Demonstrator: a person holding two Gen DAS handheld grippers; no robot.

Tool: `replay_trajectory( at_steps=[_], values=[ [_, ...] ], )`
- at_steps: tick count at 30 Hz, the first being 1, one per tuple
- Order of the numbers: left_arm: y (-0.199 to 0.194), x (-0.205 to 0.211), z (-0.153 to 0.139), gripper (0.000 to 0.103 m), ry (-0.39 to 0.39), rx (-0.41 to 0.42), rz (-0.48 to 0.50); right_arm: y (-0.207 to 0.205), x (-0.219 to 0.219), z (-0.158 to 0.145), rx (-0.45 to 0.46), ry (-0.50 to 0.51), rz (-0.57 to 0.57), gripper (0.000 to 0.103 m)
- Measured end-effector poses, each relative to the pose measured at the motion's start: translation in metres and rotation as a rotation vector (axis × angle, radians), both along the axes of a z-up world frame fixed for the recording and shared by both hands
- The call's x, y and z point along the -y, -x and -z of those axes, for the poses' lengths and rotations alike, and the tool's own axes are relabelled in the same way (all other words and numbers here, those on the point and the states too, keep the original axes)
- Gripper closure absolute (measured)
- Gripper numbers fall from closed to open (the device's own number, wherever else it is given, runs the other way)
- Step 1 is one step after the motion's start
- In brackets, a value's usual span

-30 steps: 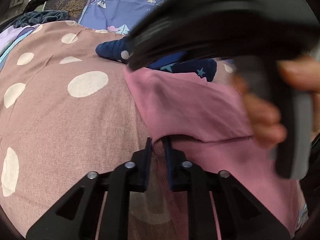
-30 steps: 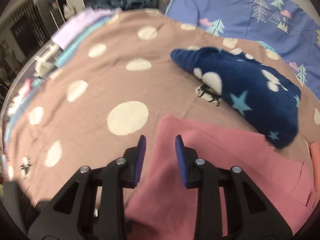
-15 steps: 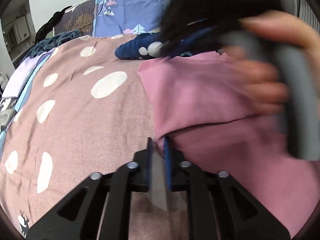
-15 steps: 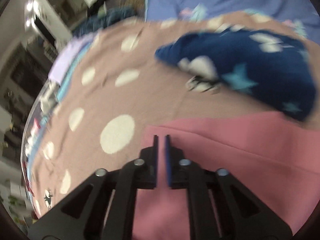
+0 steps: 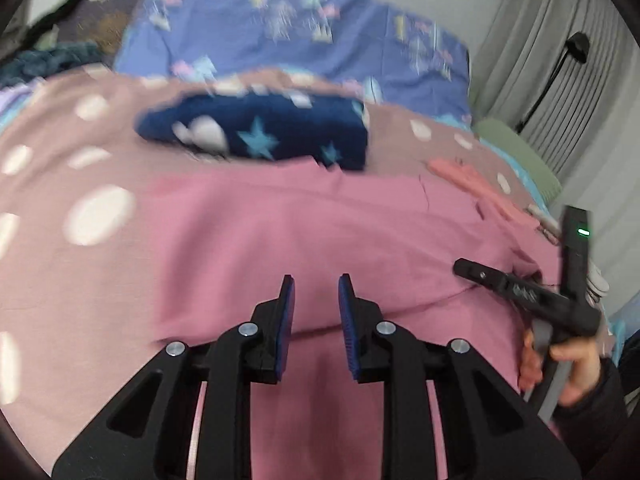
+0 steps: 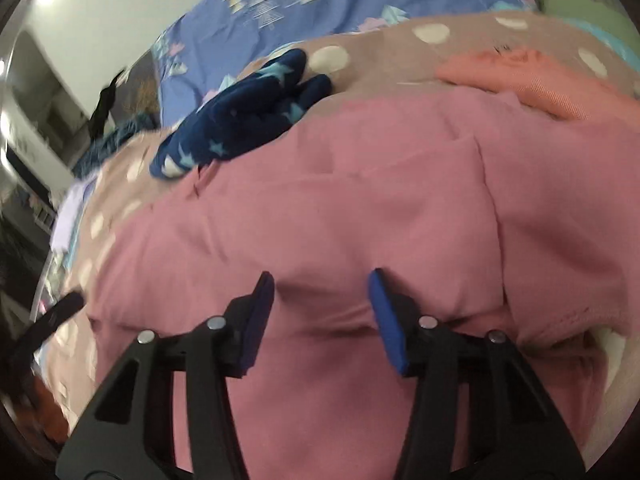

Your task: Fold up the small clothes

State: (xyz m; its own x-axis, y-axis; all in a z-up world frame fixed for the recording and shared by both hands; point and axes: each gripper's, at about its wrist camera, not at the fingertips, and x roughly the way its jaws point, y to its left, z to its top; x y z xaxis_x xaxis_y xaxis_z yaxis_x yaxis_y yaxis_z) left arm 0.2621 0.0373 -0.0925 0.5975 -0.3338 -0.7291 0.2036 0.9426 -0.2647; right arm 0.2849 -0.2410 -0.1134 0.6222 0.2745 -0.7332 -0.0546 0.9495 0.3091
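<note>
A pink garment lies spread on the dotted bedspread, with a fold line running across it just ahead of my left gripper. That gripper's jaws are opening and stand a little apart, with nothing pinched between them. My right gripper hovers over the pink garment; its jaws are opening wide and are empty. In the left wrist view, the right gripper shows at the garment's right edge, held by a hand.
A navy star-print garment lies beyond the pink one, and a coral garment lies at its far right. The brown dotted bedspread extends left. A blue patterned sheet, a green cushion and grey curtains stand behind.
My left gripper let go of the pink garment's edge and shifted right over it. My right gripper swung away to the right and rolled, its jaws narrowing and then spreading wide.
</note>
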Motion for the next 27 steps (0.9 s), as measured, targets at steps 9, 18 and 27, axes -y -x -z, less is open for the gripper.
replay_trajectory(
  at_steps=[9, 18, 27],
  values=[
    [-0.024, 0.019, 0.040, 0.077, -0.072, -0.013, -0.027, 0.018, 0.030, -0.017, 0.012, -0.125, -0.017, 0.042],
    [-0.021, 0.030, 0.041, 0.076, -0.202, 0.024, -0.027, 0.116, 0.254, -0.088, 0.212, -0.302, 0.398, 0.053],
    [-0.020, 0.026, 0.040, 0.076, -0.185, 0.025, -0.027, 0.168, 0.383, -0.067, 0.223, -0.586, 0.660, 0.058]
  ],
)
